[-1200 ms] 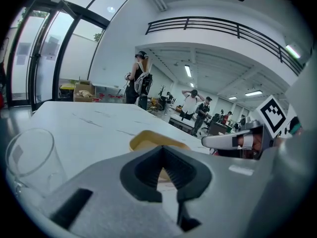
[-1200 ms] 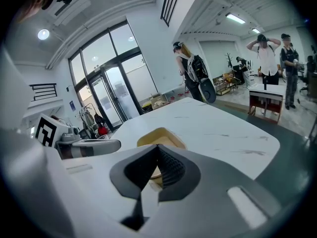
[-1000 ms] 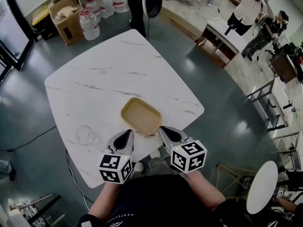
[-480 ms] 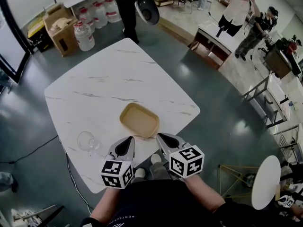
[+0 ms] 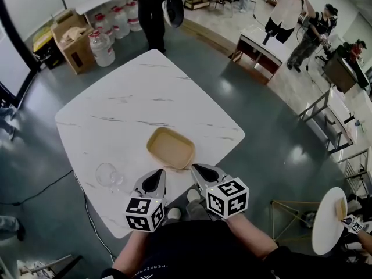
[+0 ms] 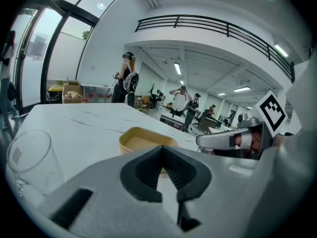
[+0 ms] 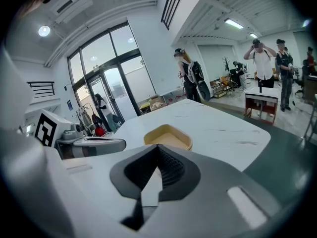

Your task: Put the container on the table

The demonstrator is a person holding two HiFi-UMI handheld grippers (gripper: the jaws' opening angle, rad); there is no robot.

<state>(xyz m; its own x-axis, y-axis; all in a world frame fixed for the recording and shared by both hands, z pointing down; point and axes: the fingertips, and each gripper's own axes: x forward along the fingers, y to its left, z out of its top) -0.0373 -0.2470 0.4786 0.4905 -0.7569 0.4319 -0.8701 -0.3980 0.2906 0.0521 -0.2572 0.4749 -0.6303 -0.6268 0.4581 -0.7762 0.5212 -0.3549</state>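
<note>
Empty tan container rests on table

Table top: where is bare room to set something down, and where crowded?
Free: the far half of the table beyond the container, and left of it behind the glass. Crowded: the near edge, with glass, container, left gripper, right gripper.

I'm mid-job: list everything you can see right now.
table: one, white marbled, mid-floor
container: one, tan, on the table near its front edge
glass: one, clear, on the table left of the container
water jugs: several, clear, red caps, floor beyond the table
cardboard box: one, brown, beside the water jugs
people: at least three, mixed clothing, background
left hand-held gripper: one, grey, shut, empty, before the container
right hand-held gripper: one, grey, shut, empty, beside the left
</note>
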